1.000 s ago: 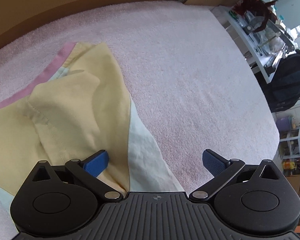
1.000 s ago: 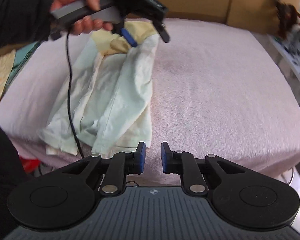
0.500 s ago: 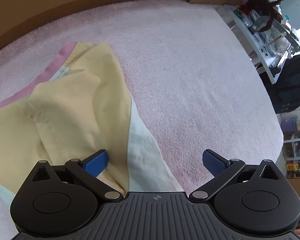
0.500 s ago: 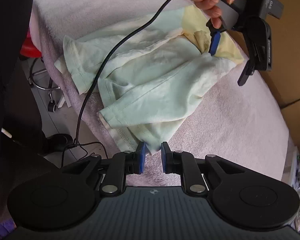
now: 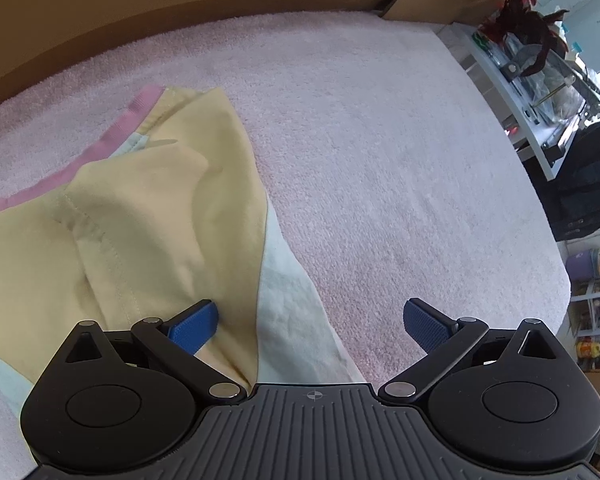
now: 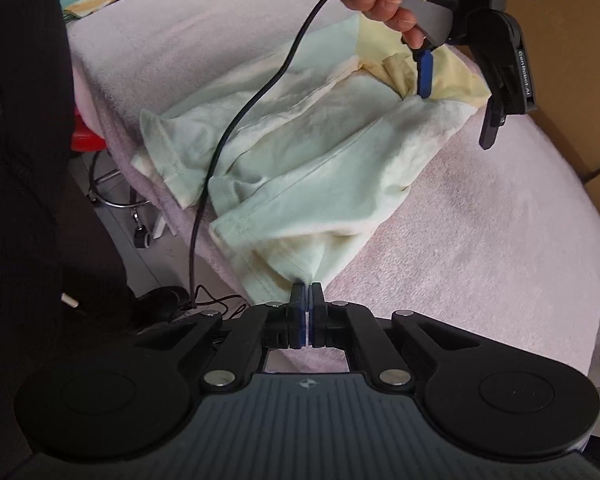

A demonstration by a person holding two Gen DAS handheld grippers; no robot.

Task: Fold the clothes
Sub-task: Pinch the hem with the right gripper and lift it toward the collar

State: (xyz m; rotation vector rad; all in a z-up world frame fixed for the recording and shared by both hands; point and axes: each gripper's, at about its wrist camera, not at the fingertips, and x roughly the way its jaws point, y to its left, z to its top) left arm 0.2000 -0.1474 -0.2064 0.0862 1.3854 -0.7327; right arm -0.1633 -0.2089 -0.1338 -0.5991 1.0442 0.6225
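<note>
Right tool [image 6: 307, 294]: my jaws have just been closing; pinched shut on the shirt [image 6: 300, 168] hem nearest me.
Left tool [image 5: 312, 322]: wide open, one pad on the yellow part, holding nothing.
Shirt: crumpled on the pink surface [image 6: 480, 220], long axis running from my right tool to my left.
Containers: none.

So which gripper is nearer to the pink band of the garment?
Left. The left gripper hangs open over the yellow part beside the pink band. The right gripper is shut on the pale green hem, at the garment's opposite end.
</note>
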